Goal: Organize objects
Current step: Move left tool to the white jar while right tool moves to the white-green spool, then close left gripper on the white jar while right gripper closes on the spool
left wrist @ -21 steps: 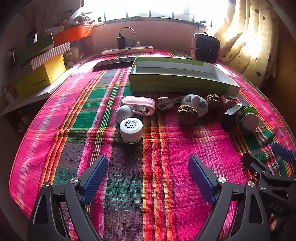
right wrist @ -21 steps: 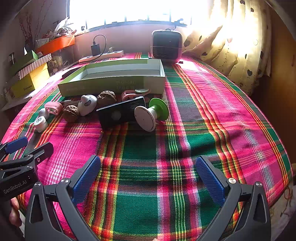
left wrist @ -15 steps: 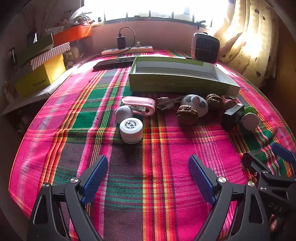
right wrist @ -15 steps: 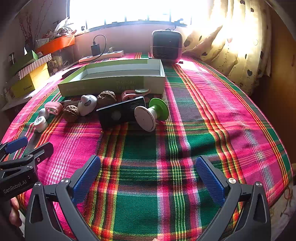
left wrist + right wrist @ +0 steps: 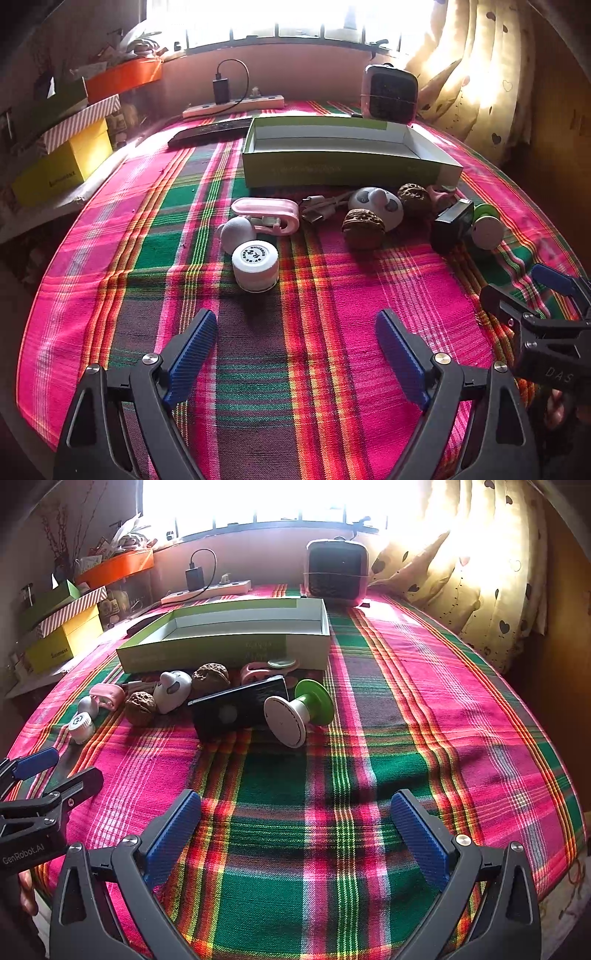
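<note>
small items before box, heater behind

A plaid cloth in pink, green, orange and dark brown covers the counter under both tools. Ahead of the left tool (blue ribbed pads on black arms) stands a white jar with a pale pink clip beyond it. Farther ahead lies a light green box, white inside. Ahead of the right tool lie a black phone and a green-and-white spool.

Small objects clustered before open, empty green box
</note>
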The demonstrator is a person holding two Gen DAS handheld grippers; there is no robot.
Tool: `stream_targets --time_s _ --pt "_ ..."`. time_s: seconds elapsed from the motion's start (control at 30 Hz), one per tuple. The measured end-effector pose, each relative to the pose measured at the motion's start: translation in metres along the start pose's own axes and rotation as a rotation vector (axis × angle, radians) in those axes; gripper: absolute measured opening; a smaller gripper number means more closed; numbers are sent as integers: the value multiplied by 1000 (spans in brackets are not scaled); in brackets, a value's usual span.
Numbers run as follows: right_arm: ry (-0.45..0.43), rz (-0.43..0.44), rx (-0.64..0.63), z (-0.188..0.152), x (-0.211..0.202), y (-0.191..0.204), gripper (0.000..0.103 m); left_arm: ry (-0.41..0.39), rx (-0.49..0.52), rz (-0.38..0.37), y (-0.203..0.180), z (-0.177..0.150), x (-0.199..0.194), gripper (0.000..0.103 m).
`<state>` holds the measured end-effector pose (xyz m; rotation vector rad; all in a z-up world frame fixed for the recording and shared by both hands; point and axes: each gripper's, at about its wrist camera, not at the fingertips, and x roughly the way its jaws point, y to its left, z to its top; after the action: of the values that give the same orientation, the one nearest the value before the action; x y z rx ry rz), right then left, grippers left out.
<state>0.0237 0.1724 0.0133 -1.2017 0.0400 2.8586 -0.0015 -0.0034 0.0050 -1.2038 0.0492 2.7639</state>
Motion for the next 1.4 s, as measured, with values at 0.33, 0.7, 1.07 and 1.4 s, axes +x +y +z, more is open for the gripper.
stream_targets --time_s 0.33,0.7,1.07,1.4 --pt "22 13 27 21 14 -15 89 5 -61 -61 30 15 7 82" --pt "51 22 -23 38 27 -13 82 27 -100 -102 42 27 19 70" --pt "67 43 -59 45 38 -14 65 38 -92 -87 42 32 23 55" --pt "49 65 -91 44 34 -6 39 39 -83 -78 42 32 22 35"
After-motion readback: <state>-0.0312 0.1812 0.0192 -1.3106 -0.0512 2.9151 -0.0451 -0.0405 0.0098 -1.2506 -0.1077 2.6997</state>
